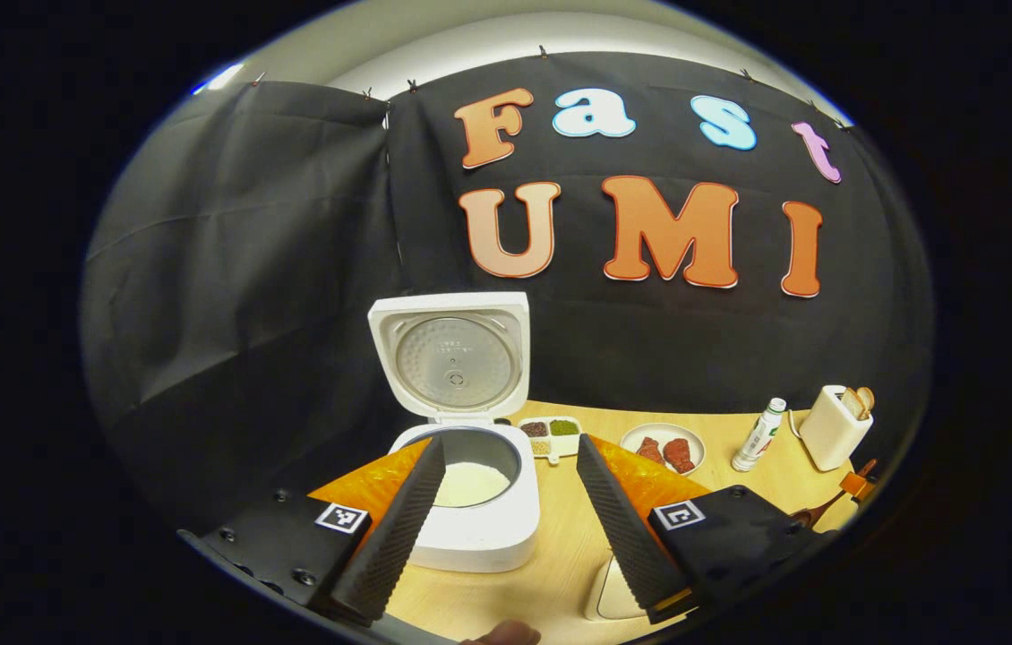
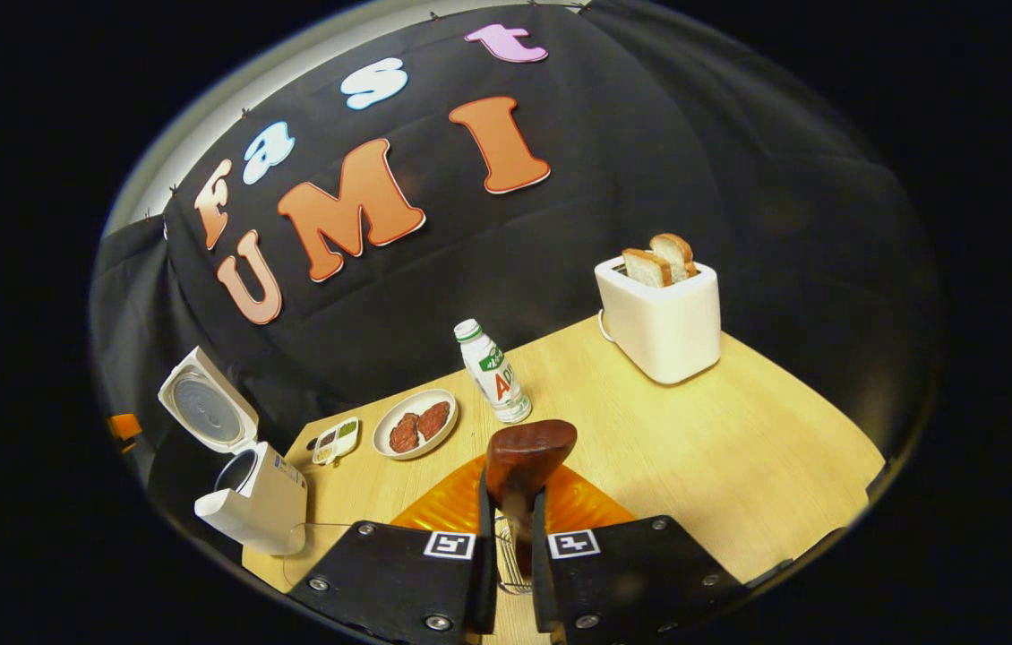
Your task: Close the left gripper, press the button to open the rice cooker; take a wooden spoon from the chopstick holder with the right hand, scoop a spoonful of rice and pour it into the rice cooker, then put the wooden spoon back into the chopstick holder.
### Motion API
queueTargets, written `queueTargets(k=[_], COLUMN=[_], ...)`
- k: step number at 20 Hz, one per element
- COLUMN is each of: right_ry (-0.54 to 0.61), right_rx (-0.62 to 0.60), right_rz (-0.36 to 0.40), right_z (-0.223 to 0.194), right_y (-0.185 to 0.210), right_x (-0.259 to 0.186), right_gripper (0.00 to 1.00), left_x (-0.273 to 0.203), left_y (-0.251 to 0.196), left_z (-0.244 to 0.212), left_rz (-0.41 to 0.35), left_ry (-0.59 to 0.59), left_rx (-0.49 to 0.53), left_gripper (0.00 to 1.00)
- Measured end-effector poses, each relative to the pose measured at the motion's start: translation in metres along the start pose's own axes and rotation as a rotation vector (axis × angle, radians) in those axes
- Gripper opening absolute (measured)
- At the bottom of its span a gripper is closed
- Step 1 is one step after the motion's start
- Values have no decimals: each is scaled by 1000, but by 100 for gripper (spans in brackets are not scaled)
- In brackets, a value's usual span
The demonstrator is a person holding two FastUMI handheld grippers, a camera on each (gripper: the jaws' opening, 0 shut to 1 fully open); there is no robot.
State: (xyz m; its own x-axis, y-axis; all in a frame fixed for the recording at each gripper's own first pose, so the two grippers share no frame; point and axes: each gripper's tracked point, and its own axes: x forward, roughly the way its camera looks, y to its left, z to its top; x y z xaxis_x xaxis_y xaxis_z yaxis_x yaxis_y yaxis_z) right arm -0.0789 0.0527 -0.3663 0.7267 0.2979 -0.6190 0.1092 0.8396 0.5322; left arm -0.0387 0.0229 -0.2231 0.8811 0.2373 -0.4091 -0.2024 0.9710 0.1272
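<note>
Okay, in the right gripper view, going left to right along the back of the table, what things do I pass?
Open rice cooker → small divided dish → plate of meat → bottle → toaster holding bread.

Up close on the left gripper [image 1: 510,475]: two long ribbed fingers [image 1: 398,528] run out of black housings, each housing wearing a small square black-and-white marker and round screw heads, with translucent orange panels behind. Over on the right gripper [image 2: 515,528], same build: black blocks, silver screws at the corners, a square marker apiece, orange guard behind.
</note>
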Motion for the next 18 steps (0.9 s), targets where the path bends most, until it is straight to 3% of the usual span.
queueTargets(k=[5, 13, 17, 18], right_ry=[33, 60, 110, 103], right_rx=[24, 55, 16, 6], right_rz=[33, 0, -84, -96], right_z=[-20, -25, -34, -32], right_y=[-3, -9, -22, -24], right_x=[11, 12, 3, 0], right_gripper=[19, 27, 39, 48], left_x=[4, 30, 54, 63], left_y=[4, 31, 44, 47], left_z=[18, 66, 106, 117], left_rz=[27, 45, 39, 35], left_ry=[-29, -114, -177, -189], left_rx=[18, 14, 17, 18], left_gripper=[96, 100, 98, 96])
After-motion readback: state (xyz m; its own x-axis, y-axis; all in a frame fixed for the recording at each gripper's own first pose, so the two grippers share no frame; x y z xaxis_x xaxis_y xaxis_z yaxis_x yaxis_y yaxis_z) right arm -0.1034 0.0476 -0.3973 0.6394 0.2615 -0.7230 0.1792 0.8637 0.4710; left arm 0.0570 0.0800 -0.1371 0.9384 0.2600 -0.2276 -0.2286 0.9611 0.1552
